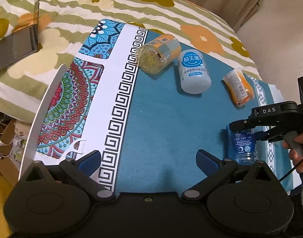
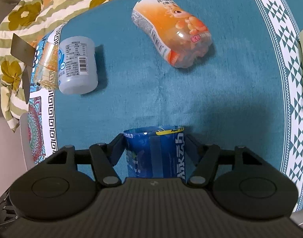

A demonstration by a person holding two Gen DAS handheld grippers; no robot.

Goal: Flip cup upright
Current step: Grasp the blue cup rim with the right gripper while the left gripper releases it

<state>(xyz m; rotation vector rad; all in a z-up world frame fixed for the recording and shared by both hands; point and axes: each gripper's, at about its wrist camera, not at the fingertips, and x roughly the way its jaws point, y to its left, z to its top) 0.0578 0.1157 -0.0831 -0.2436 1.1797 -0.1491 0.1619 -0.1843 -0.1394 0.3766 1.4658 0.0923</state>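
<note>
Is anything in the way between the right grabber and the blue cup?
No. The right gripper already has its fingers closed on the sides of the blue cup, so nothing sits between them. The orange bottle and white bottle lie farther off on the teal cloth, apart from the cup.

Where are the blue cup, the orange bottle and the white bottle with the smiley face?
blue cup (image 2: 155,154): right wrist view, its label between the fingers.
orange bottle (image 2: 171,29): right wrist view, middle of its side.
white bottle (image 1: 194,69): left wrist view, its blue label.
</note>
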